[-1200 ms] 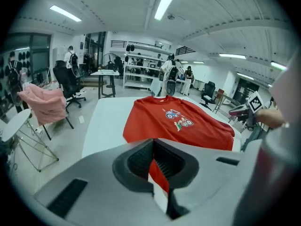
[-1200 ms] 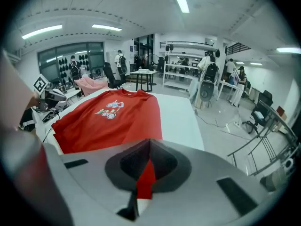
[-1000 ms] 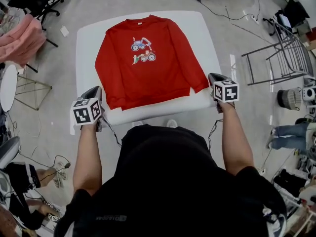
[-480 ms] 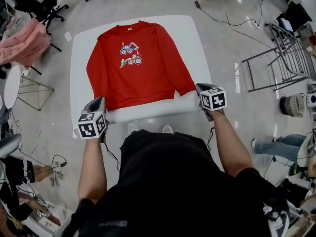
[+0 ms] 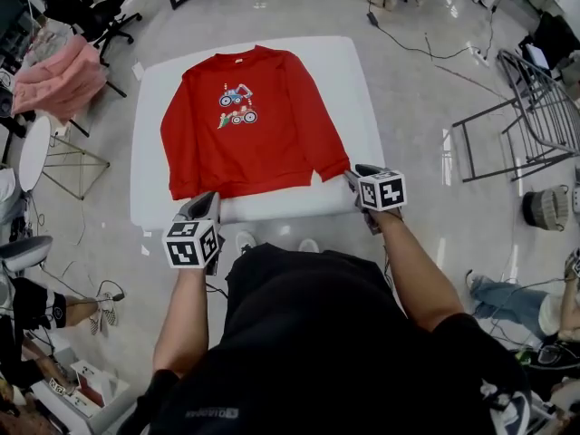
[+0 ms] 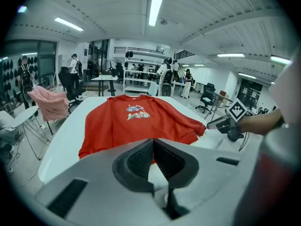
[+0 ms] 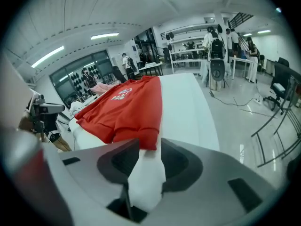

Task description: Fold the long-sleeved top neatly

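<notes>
Left claw (image 5: pixel 205 201) shut, right claw (image 5: pixel 352 173) opening, sleeve cuff (image 7: pixel 134 136) at its tips

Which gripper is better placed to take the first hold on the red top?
Right, probably. The right gripper sits at the sleeve cuff, jaws opening, with the cuff just beyond their tips and not yet gripped. The left gripper, near the hem, is shut.

Clothing: black short-sleeved top (image 5: pixel 308 333) | Left gripper (image 5: pixel 207 199): grey shell, black-and-white marker cube (image 5: pixel 192 243) | Right gripper (image 5: pixel 352 176): matching grey, same cube
</notes>
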Demonstrator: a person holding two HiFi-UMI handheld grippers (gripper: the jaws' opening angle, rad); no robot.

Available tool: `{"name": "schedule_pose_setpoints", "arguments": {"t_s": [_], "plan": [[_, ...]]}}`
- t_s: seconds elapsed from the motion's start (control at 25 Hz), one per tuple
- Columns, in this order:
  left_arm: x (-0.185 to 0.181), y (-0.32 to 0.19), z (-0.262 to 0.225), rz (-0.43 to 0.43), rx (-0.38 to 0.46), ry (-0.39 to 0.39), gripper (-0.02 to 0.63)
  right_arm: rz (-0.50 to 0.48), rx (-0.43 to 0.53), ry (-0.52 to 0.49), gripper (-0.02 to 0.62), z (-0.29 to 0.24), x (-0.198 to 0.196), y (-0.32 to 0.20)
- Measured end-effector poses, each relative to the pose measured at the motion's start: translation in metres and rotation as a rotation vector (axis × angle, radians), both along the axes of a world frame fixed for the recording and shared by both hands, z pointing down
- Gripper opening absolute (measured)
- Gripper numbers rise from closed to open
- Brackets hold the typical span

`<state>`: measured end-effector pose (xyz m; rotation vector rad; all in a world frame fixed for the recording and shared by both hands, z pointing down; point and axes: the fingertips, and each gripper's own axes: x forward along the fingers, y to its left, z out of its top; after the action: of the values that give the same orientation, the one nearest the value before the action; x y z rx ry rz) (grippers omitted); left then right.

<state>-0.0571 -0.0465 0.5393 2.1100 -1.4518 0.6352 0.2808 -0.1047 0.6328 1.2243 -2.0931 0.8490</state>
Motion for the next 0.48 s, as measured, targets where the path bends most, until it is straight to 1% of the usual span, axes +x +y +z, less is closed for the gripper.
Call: {"name": "schedule_pose_setpoints", "arguments": {"t_s": [0.2, 0.32, 0.4, 0.48], "plan": [[0.014, 0.002, -0.002, -0.017, 0.010, 0.005, 0.006, -0.008, -0.006, -0.005, 0.155, 0.006, -0.006, -0.006], [0.014, 0.006, -0.002, -0.017, 0.005, -0.009, 0.006, 0.008, -0.039, -0.024, 0.143, 0.013, -0.007, -0.009], [0.011, 0.009, -0.002, -0.026, -0.002, -0.018, 0.006, 0.005, -0.055, -0.044, 0.100, 0.013, -0.007, -0.008], [0.006, 0.008, -0.003, -0.041, -0.001, -0.018, 0.006, 0.013, -0.035, -0.048, 0.046, 0.007, 0.001, -0.011]]}}
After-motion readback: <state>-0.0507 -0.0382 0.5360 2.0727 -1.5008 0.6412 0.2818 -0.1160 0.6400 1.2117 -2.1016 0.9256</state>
